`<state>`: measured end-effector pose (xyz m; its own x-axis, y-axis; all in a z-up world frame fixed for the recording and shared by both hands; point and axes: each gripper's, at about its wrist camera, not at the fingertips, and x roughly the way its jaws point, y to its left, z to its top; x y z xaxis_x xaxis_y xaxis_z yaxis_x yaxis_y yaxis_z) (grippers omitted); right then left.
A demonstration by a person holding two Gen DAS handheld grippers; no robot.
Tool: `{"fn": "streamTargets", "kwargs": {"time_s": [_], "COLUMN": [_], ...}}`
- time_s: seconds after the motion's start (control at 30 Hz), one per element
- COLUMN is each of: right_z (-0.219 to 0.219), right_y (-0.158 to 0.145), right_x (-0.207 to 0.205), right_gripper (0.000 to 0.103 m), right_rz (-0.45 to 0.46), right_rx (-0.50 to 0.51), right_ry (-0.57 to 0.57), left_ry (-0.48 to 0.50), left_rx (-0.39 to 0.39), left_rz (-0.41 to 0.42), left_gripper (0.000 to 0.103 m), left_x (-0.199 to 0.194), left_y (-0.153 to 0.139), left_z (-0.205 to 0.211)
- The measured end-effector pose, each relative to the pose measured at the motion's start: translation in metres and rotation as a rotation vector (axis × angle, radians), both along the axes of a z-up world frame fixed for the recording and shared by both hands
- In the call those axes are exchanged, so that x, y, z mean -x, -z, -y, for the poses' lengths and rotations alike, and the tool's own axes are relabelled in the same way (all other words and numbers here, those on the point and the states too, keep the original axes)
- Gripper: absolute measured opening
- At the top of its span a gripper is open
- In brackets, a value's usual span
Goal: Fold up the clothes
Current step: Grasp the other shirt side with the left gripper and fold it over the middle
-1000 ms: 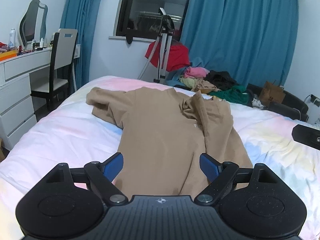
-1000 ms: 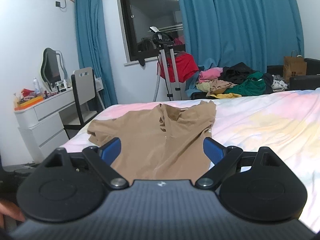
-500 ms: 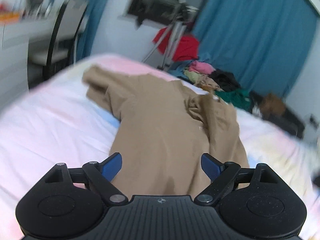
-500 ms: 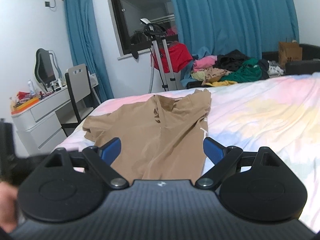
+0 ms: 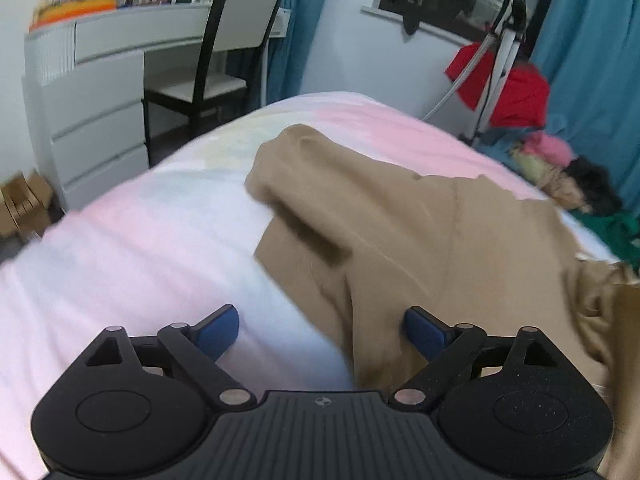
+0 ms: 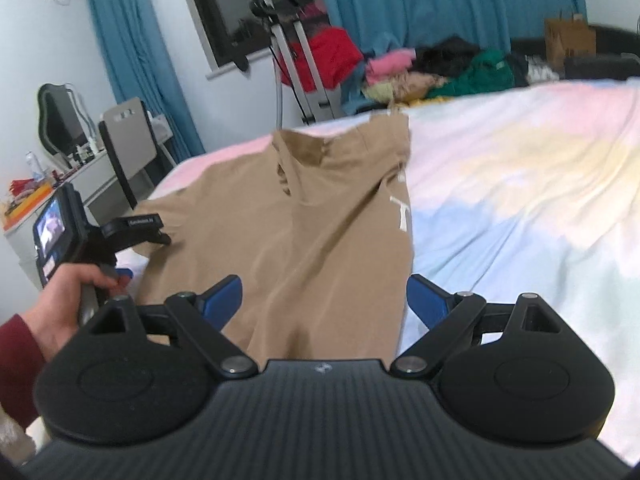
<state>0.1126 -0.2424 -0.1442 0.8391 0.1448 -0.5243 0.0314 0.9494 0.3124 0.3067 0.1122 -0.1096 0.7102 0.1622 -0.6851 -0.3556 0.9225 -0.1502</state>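
The left gripper (image 5: 318,332) has its blue fingers (image 5: 216,330) spread wide, holding nothing, low in its frame over the tan garment's (image 5: 420,240) left edge. The right gripper (image 6: 324,302) is equally wide and empty. The tan garment lies spread mid-frame on the pastel bed (image 6: 520,200). A clothes pile (image 6: 440,68) sits upper right, a chair (image 5: 240,40) upper left.

We hold both grippers wide open: left gripper (image 5: 318,330) low in frame, right gripper (image 6: 324,298) likewise; left hand (image 6: 70,300) grips its handle at lower left.
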Motion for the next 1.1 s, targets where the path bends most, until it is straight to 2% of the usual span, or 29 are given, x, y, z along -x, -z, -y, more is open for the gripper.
{"fn": "streamTargets", "kwargs": {"time_s": [0.2,0.3,0.4,0.43,0.47,0.5,0.53,0.63,0.8,0.93,1.1], "right_z": [0.003,0.004,0.008,0.009,0.01,0.01,0.011,0.014,0.023,0.036,0.048], "right_y": [0.019,0.024,0.024,0.024,0.023,0.022,0.02,0.016,0.01,0.01,0.01], "right_x": [-0.029,-0.035,-0.037,-0.037,-0.037,-0.036,-0.035,-0.032,-0.025,-0.02,-0.024], "right_gripper": [0.091,0.091,0.091,0.091,0.091,0.091,0.091,0.09,0.09,0.09,0.09], "right_rz": [-0.065,-0.077,-0.079,-0.078,-0.075,-0.07,-0.065,-0.049,-0.026,-0.027,-0.029], "right_rx": [-0.041,-0.04,-0.044,-0.046,-0.047,-0.046,-0.044,-0.04,-0.031,-0.054,-0.064], "right_ry": [0.015,0.023,0.032,0.035,0.037,0.037,0.037,0.042,0.087,0.125,0.187], "left_ry": [-0.069,-0.085,-0.048,-0.029,0.0,0.026,0.044,0.108,0.3,0.475,0.636], "left_rx": [-0.022,-0.023,-0.028,-0.029,-0.035,-0.044,-0.065,-0.166,-0.378,-0.433,-0.434], "left_rz": [0.018,0.044,0.079,0.091,0.094,0.098,0.109,0.172,0.28,0.297,0.28], "left_gripper": [0.096,0.086,0.062,0.045,0.022,0.011,0.006,0.005,0.005,0.005,0.005], "left_x": [-0.037,-0.053,-0.06,-0.061,-0.061,-0.061,-0.059,-0.049,-0.028,-0.013,-0.015], "left_y": [0.001,-0.002,-0.008,-0.01,-0.013,-0.015,-0.021,-0.048,-0.102,-0.118,-0.097], "left_z": [-0.006,-0.012,-0.02,-0.022,-0.023,-0.024,-0.022,-0.003,0.08,0.166,0.259]}}
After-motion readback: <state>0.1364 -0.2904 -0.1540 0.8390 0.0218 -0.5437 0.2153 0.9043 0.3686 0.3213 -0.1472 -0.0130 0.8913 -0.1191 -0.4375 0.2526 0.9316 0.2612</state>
